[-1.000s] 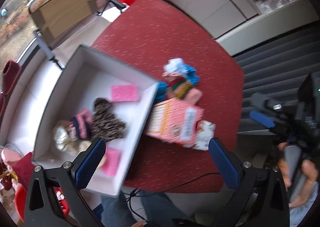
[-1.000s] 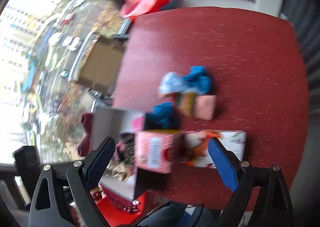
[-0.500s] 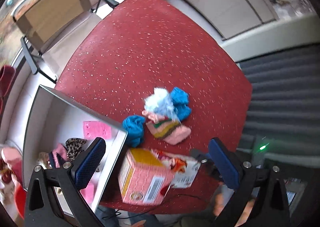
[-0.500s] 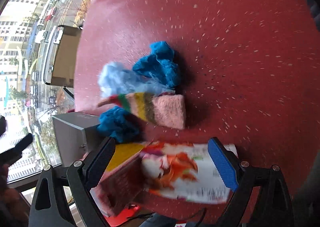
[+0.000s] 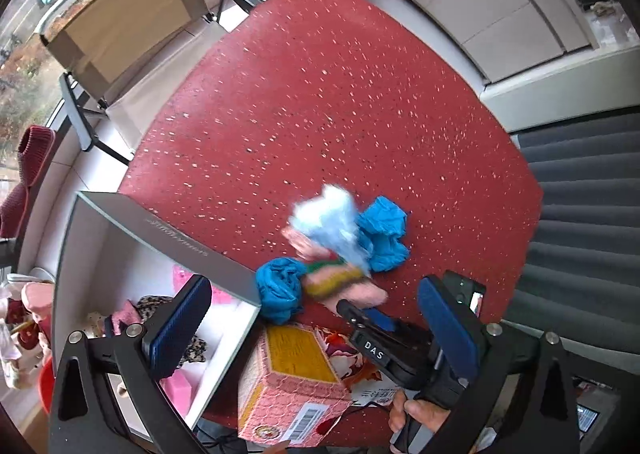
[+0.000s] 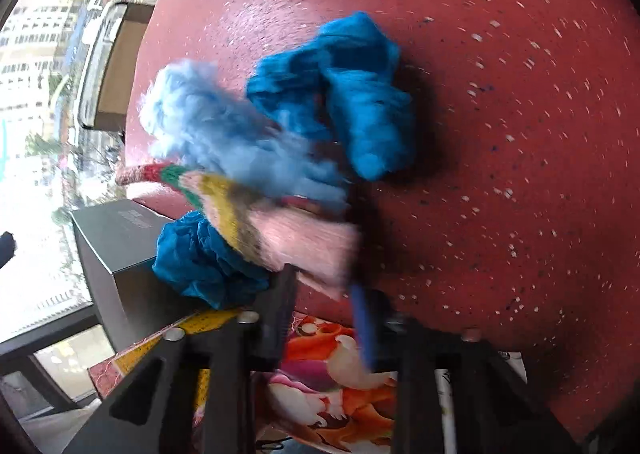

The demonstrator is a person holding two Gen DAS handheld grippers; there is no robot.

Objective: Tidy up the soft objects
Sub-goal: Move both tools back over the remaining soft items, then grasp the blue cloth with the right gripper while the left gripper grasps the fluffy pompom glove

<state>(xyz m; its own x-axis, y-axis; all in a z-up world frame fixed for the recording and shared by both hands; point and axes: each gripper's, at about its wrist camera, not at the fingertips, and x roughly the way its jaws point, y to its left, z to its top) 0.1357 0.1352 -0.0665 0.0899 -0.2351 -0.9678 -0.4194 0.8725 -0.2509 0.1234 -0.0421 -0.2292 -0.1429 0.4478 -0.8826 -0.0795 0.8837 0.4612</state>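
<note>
Left gripper (image 5: pixel 316 328) hangs with jaws wide apart, nothing between, over the box (image 5: pixel 120 238) edge at 7 o'clock. Right gripper (image 6: pixel 324 290), jaws just closing, pinches the striped sock's (image 6: pixel 280 230) pink end, mid-table (image 6: pixel 500 113).

Soft heap on red speckled counter (image 5: pixel 320 101): fluffy pale-blue piece (image 6: pixel 208 121) atop striped pink sock (image 6: pixel 288 230), crumpled blue cloth (image 6: pixel 352 93) touching on one side, second blue wad (image 6: pixel 200 262) against open box (image 5: pixel 168 230) already holding pink and leopard-print items (image 5: pixel 154 304).
</note>
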